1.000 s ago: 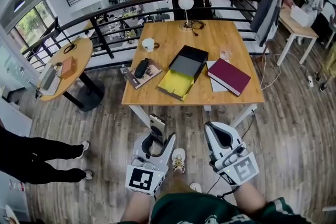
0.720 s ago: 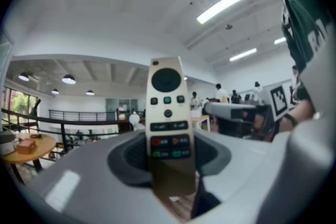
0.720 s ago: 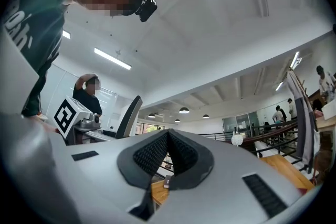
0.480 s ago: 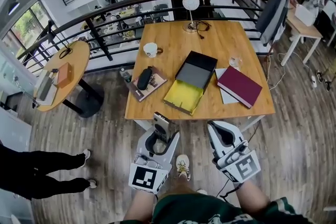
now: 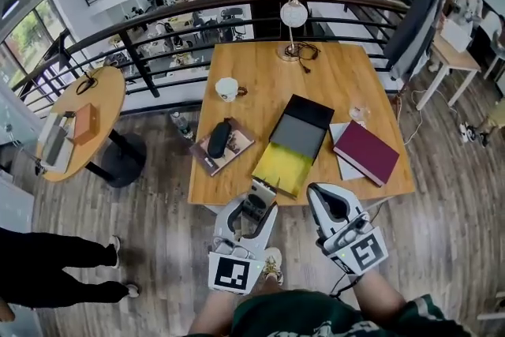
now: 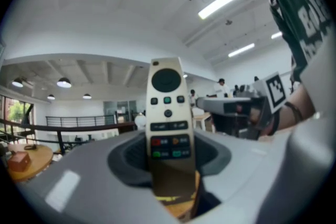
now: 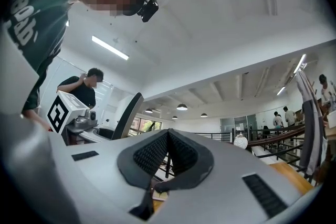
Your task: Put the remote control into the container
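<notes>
The pale remote control (image 5: 258, 202) (image 6: 168, 118) stands upright between the jaws of my left gripper (image 5: 252, 211) (image 6: 170, 170), which is shut on its lower end; its buttons face the camera. In the head view it hangs at the wooden table's (image 5: 260, 67) front edge, just short of the container (image 5: 293, 143), an open box with a grey-black half and a yellow half. To the right, my right gripper (image 5: 330, 206) (image 7: 167, 157) is held over the floor with its pads together and nothing between them.
On the table lie a burgundy book (image 5: 365, 151), a white mug (image 5: 227, 88), a black case (image 5: 218, 138) on a magazine, a glass (image 5: 359, 113) and a lamp (image 5: 293, 15). A round side table (image 5: 75, 118) stands left. A person's legs (image 5: 47, 280) are at lower left.
The table has come closer in the head view. My left gripper has carried the remote forward and rightward to the table's front edge. The right gripper has stayed about level.
</notes>
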Motion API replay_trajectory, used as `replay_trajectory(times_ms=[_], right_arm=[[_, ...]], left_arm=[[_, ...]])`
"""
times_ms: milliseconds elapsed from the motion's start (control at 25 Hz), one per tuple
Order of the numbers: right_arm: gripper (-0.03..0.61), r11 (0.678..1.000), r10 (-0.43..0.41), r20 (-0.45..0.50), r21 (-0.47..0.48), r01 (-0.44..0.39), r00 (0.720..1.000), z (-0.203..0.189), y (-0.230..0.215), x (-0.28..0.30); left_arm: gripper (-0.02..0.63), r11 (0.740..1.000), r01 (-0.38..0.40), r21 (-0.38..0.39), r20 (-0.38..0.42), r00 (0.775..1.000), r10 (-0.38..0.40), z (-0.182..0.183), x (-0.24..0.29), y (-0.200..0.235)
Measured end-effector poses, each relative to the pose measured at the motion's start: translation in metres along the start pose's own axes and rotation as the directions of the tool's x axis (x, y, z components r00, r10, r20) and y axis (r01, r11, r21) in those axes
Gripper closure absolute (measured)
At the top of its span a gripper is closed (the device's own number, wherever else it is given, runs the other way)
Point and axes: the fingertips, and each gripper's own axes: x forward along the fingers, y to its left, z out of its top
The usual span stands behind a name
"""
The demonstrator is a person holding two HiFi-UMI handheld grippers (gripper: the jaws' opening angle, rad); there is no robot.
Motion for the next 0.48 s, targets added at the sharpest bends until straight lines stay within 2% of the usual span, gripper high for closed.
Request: replay_trajectory(times_ms=[280, 480], right_arm=[[0.565, 0.999, -0.017, 0.0, -0.028, 0.017, 1.0, -0.009, -0.022, 0.044], [0.565, 0.999, -0.043, 0.007, -0.031, 0.044, 0.999, -0.019, -0.038, 0.058]], left_arm=[[0.428, 1.0, 0.013, -0.021, 0.005, 1.0, -0.013, -0.011, 0.029, 0.035], [0.428, 0.999, 0.036, -0.027, 0.005, 0.999, -0.036, -0.02, 0.051, 0.044]])
